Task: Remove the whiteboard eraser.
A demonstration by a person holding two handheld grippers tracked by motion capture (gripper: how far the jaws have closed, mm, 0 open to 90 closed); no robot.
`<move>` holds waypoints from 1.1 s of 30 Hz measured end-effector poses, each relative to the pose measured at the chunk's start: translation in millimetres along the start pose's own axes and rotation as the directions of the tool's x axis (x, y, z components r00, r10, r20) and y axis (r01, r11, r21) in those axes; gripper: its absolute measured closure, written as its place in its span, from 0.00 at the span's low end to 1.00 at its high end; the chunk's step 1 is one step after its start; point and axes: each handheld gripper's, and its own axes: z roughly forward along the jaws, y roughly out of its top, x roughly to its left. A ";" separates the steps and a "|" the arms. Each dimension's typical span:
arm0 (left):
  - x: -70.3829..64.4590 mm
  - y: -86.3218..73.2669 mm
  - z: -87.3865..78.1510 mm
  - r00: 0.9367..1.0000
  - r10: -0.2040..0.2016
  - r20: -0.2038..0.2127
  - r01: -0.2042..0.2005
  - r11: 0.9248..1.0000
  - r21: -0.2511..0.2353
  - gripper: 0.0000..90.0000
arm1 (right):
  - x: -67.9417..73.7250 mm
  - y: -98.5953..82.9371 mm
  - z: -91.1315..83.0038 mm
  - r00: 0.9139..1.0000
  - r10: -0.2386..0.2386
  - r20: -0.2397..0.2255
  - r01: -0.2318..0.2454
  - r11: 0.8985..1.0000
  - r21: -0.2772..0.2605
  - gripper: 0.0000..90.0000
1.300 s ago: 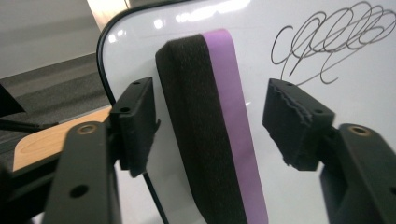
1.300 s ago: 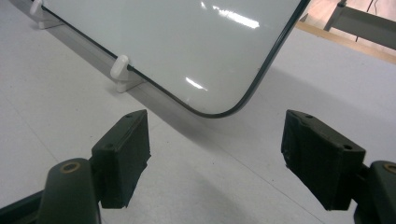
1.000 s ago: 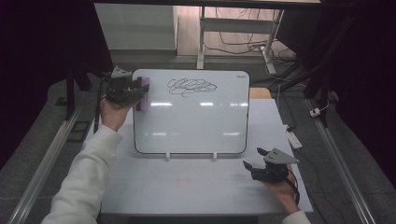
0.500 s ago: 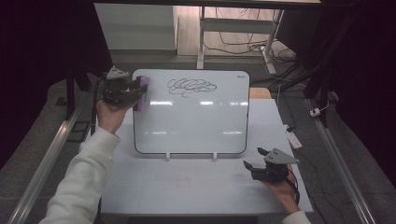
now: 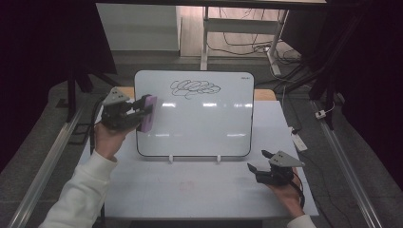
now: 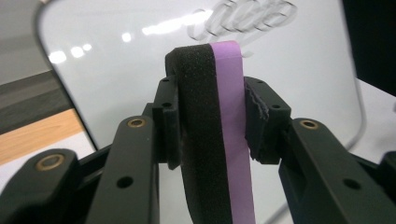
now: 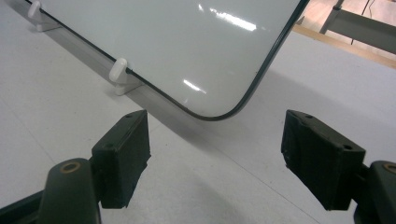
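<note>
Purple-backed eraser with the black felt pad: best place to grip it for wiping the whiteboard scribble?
As the left gripper does now: across the purple-backed black felt eraser at mid-length, one jaw on each long flat side. That probably leaves the felt face free to meet the whiteboard and reach the scribble.

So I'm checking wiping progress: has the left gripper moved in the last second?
Yes: the left gripper dropped down the whiteboard's left edge.

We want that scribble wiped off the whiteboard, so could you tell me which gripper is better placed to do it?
Left. The left gripper is shut on the purple eraser at the whiteboard's left edge, not far from the scribble. The right gripper rests open and empty on the table, below the board's bottom right corner.
</note>
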 end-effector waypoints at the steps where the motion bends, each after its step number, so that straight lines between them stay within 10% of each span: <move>1: -3.4 -4.2 -1.5 1.000 0.004 0.013 -0.004 1.000 -0.001 0.67 | 0.1 0.1 -0.3 1.000 0.001 0.001 -0.001 1.000 -0.001 0.26; 8: -19.0 -27.1 -2.2 0.993 -0.017 0.116 0.017 1.000 0.001 0.67 | 1.0 0.7 -0.7 1.000 0.009 0.004 -0.009 1.000 -0.014 0.26; 33: -66.3 -66.2 37.2 0.975 0.015 0.221 -0.023 0.999 0.036 0.66 | 4.3 3.0 -0.8 1.000 0.016 -0.001 -0.016 1.000 -0.021 0.28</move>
